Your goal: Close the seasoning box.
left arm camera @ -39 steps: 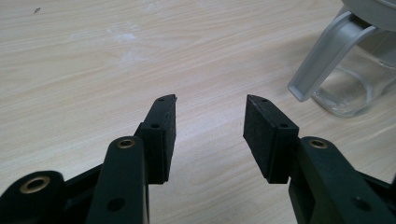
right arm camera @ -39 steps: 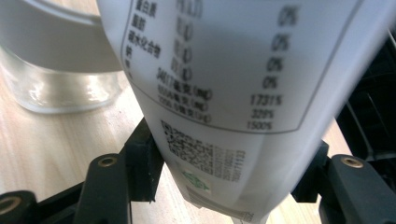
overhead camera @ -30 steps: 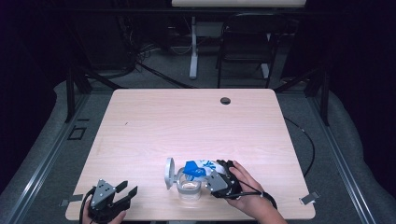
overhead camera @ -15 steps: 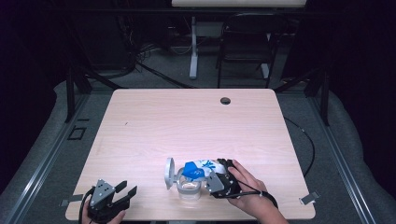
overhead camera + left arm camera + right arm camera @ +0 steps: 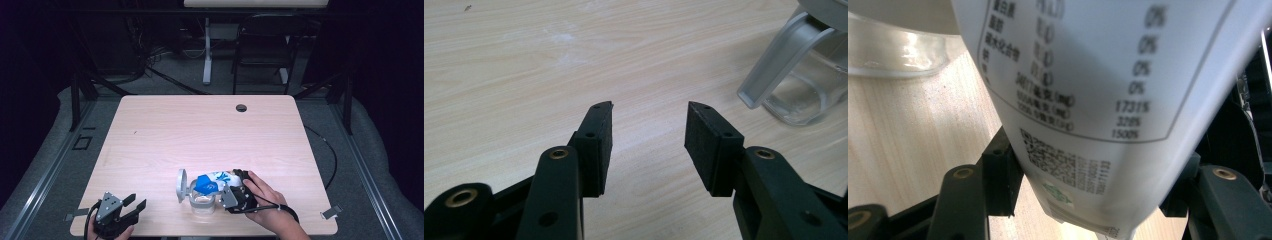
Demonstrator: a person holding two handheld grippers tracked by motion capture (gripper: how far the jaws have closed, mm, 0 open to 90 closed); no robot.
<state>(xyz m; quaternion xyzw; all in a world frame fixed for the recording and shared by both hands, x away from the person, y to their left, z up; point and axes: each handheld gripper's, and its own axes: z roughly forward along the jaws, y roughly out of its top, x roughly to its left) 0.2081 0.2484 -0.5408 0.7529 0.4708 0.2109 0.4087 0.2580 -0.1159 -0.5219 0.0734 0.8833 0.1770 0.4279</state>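
Observation:
A clear glass jar [image 5: 201,200] with a grey hinged lid [image 5: 181,185] swung open stands near the table's front edge. My right gripper [image 5: 231,189] is shut on a white and blue packet [image 5: 212,182], tilted over the jar's mouth. Close up in the right gripper view, the packet [image 5: 1098,105] shows a printed nutrition table and a code, pinched between both jaws, with the jar's rim [image 5: 893,55] at upper left. My left gripper [image 5: 134,206] rests open at the front left corner. In the left gripper view its fingers [image 5: 650,142] hold nothing, and the jar [image 5: 804,75] stands to the right.
The light wood table [image 5: 200,135] has a dark cable hole [image 5: 241,107] near its far edge. A chair [image 5: 260,45] and a table leg [image 5: 206,50] stand on the floor beyond. A cable [image 5: 327,150] trails off the table's right side.
The right gripper has barely moved; the packet stays tilted over the jar. The left gripper is still.

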